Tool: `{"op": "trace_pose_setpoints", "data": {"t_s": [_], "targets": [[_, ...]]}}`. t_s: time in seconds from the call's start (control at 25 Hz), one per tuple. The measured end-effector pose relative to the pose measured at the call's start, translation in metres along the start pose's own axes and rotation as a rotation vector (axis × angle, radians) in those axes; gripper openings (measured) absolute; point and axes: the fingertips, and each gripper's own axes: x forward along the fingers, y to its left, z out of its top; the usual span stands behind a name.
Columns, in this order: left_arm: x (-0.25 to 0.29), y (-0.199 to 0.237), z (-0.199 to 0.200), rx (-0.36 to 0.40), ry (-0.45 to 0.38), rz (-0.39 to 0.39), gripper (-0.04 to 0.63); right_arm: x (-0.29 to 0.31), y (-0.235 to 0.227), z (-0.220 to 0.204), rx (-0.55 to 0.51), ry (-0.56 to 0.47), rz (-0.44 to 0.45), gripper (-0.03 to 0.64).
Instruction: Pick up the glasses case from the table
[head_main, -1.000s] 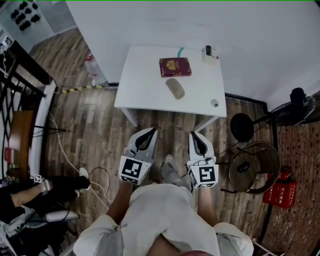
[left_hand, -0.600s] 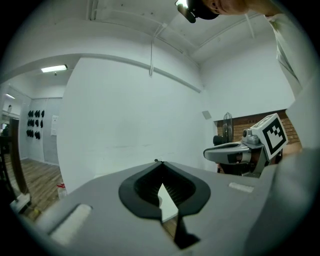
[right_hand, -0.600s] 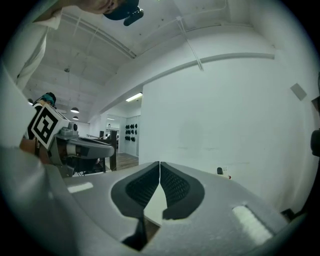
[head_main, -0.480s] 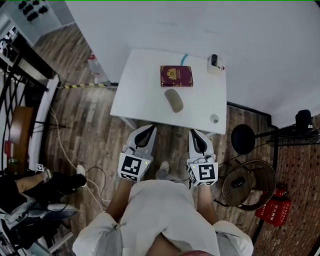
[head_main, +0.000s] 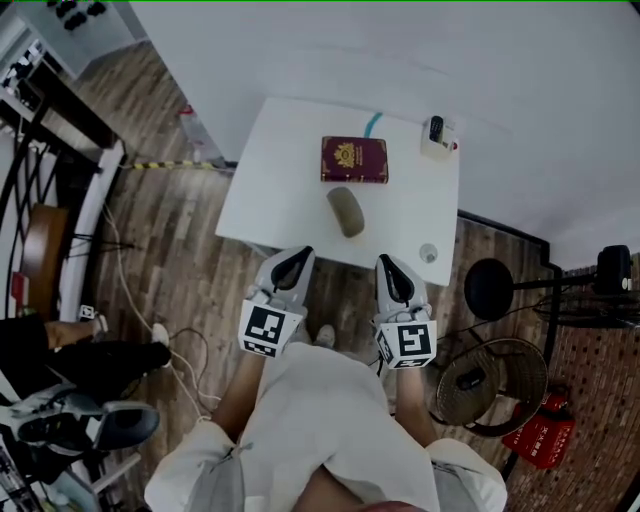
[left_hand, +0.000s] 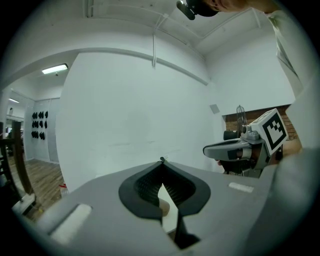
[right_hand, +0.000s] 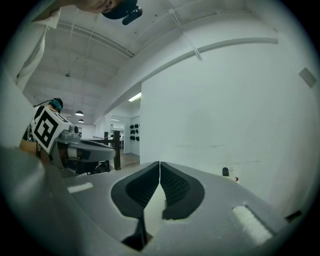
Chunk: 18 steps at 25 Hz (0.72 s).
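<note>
A white table (head_main: 280, 170) stands against a white wall (head_main: 400, 50) on a wood-plank floor (head_main: 180, 260), and the person faces it with a gripper in each hand. The glasses case (head_main: 346, 211), a grey-brown oval, lies flat on the tabletop a little toward 6 o'clock from the table's middle. Its long axis runs roughly from 11 to 5 o'clock and nothing touches it. At 12 o'clock from the case, near it but apart, lies a dark red booklet (head_main: 354, 159). A small white box (head_main: 437, 139) with a dark piece on top sits in the table's far corner at about 2 o'clock. A small round thing (head_main: 428, 254) rests near the table's near edge at about 4 o'clock from the case. The left gripper (head_main: 300, 255) is at 7 o'clock from the case and the right gripper (head_main: 385, 262) at 5 o'clock. Both point at the table with their tips about at its near edge, well short of the case. In each gripper view the dark pads meet at the tip with nothing between them, so both pairs of jaws are closed and empty. A floor fan (head_main: 490, 385) stands at 4 o'clock from the table.
</note>
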Motion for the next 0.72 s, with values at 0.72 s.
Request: {"op": "trace_pose_setpoints", "data": {"t_s": [0.72], "targets": [[0.069,0.047,-0.015,-0.017,0.033,-0.046,0.018,0.08,-0.029,-0.019,-0.003,0.068,-0.006,0.015]]}}
